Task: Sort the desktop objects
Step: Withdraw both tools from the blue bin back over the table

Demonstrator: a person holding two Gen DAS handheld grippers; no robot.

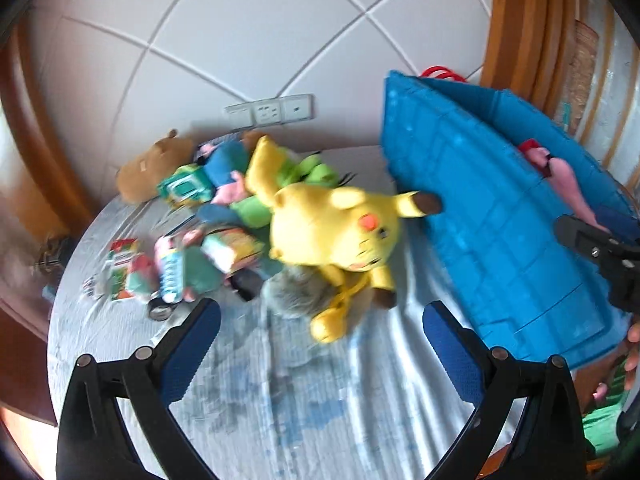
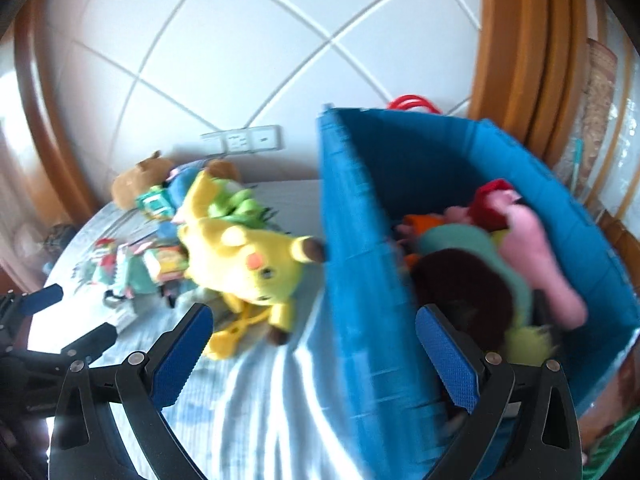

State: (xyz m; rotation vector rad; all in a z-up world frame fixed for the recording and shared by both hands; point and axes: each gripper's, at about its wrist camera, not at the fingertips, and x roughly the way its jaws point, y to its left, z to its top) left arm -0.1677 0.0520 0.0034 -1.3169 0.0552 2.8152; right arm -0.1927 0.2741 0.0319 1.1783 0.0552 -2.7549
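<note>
A round table covered in a pale blue-and-white cloth stands against a white tiled wall with a row of 3 sockets at 12 o'clock. Orange wooden trim frames the room at 2 o'clock. A yellow plush toy lies at the centre, one ear touching the blue storage bin at 3 o'clock. More toys are heaped at 10 o'clock. The left gripper and right gripper both hang open and empty.
</note>
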